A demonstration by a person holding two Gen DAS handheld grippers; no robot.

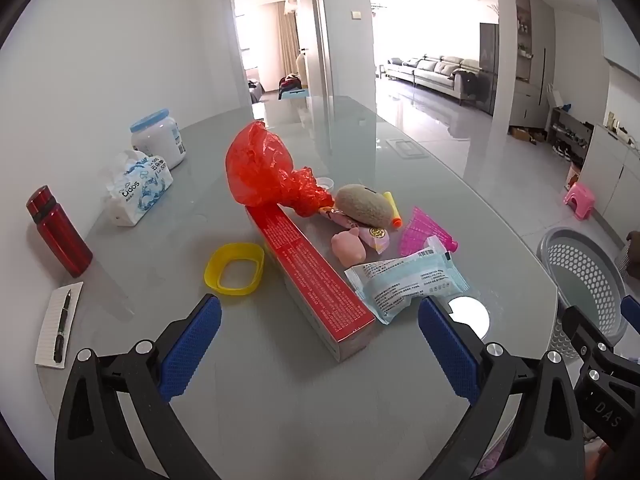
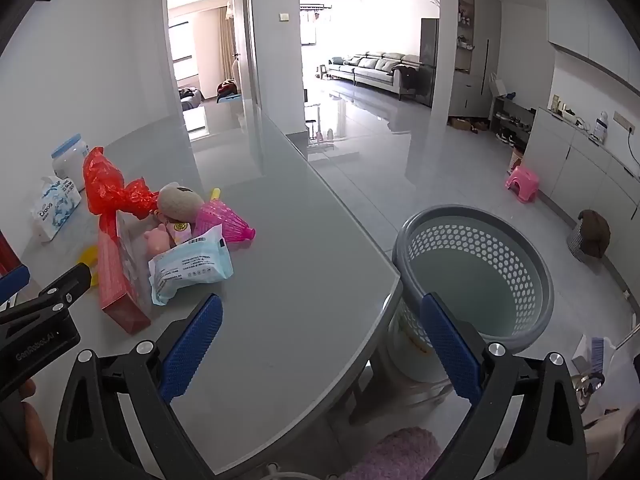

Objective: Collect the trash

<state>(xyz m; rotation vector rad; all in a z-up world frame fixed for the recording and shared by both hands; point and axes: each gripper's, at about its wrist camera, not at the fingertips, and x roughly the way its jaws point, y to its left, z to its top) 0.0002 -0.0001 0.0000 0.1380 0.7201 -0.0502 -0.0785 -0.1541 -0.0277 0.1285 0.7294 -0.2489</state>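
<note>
A pile of litter lies on the grey glass table (image 1: 280, 400): a long red box (image 1: 316, 280), a crumpled red plastic bag (image 1: 260, 172), a pale blue wrapper (image 1: 404, 284), a pink net piece (image 1: 424, 232), a pink pig toy (image 1: 349, 248), a beige fuzzy lump (image 1: 360, 204) and a yellow ring lid (image 1: 234, 268). My left gripper (image 1: 320, 316) is open and empty, just short of the red box. My right gripper (image 2: 322, 316) is open and empty over the table's right edge, beside the grey perforated basket (image 2: 476, 268). The pile shows left in the right wrist view (image 2: 168, 240).
A red flask (image 1: 58, 236), a tissue pack (image 1: 138, 188), a white jar with blue lid (image 1: 158, 138) and a notepad with pen (image 1: 60, 324) stand at the table's left. A white round disc (image 1: 472, 316) lies near the right edge. A pink stool (image 2: 522, 182) stands on the floor.
</note>
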